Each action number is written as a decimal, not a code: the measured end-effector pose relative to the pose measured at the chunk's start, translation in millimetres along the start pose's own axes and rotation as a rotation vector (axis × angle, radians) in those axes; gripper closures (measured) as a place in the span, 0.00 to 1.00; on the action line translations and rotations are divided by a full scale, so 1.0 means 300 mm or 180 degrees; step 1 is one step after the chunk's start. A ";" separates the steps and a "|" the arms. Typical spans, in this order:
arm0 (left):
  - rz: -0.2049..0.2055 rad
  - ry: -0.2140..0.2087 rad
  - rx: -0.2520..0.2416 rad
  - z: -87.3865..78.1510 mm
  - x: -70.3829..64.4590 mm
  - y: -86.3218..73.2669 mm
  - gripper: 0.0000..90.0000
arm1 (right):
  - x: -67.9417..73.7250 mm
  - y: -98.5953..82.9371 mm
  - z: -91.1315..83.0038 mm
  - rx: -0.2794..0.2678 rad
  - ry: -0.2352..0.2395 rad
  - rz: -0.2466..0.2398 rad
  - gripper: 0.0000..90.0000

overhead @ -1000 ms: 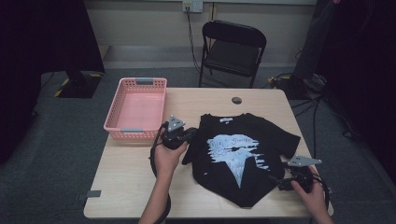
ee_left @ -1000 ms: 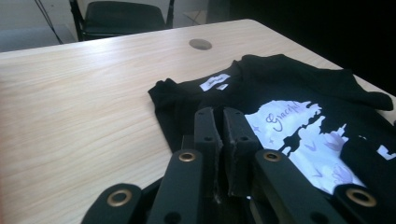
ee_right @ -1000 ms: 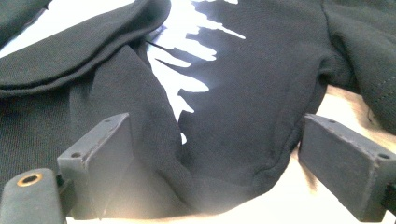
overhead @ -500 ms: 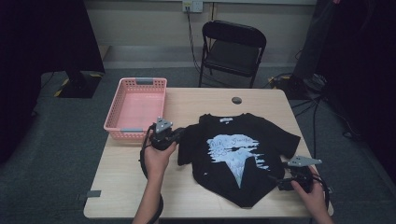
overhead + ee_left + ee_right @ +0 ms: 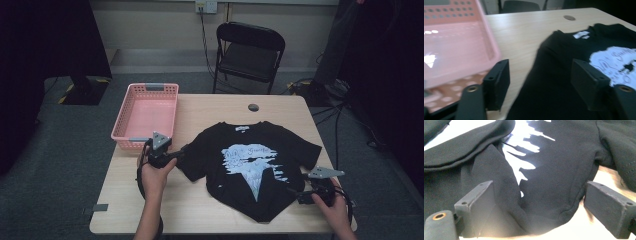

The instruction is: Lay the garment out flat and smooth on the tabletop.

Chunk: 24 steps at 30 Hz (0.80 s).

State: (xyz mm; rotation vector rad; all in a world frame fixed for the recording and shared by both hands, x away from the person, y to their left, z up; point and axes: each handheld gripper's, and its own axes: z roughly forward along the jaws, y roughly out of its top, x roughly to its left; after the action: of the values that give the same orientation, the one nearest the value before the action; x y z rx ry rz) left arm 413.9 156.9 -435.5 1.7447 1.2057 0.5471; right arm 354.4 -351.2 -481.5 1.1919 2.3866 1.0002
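Observation:
A black T-shirt (image 5: 250, 165) with a pale blue and white print lies face up on the wooden table (image 5: 210, 107), collar toward the far side. My left gripper (image 5: 175, 154) stands open at the tip of the shirt's left sleeve. In the left gripper view the sleeve cloth (image 5: 559, 57) lies between and under the spread jaws of my left gripper (image 5: 541, 75). My right gripper (image 5: 300, 194) is open at the shirt's lower right hem. In the right gripper view, my right gripper (image 5: 540, 202) has that rumpled hem (image 5: 554, 202) between its wide jaws.
A pink plastic basket (image 5: 120, 132) stands at the table's left, just behind my left gripper, and its near wall (image 5: 491, 42) is close to the left jaw. A small dark disc (image 5: 253, 107) lies near the far edge. Beyond the table stands a black folding chair (image 5: 247, 55).
My left gripper has moved left and slightly nearer, and the shirt's left sleeve now lies spread further left. The right gripper has stayed at the hem.

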 end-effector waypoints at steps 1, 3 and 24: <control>0.0045 -0.0015 0.0023 0.000 -0.012 -0.004 0.33 | 0.000 0.000 0.000 0.0001 0.0000 0.0001 0.10; 0.0096 -0.0085 0.0068 0.003 -0.040 -0.010 0.26 | 0.000 0.000 0.000 0.0002 -0.0001 0.0004 0.10; 0.0654 -0.0706 0.0438 0.003 -0.291 -0.168 0.20 | 0.000 0.000 0.000 0.0000 -0.0003 0.0001 0.10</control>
State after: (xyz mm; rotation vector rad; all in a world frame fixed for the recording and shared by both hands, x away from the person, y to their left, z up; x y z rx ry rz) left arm 352.9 83.4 -468.0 2.0026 0.9336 0.3839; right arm 354.4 -351.2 -481.5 1.1927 2.3860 0.9995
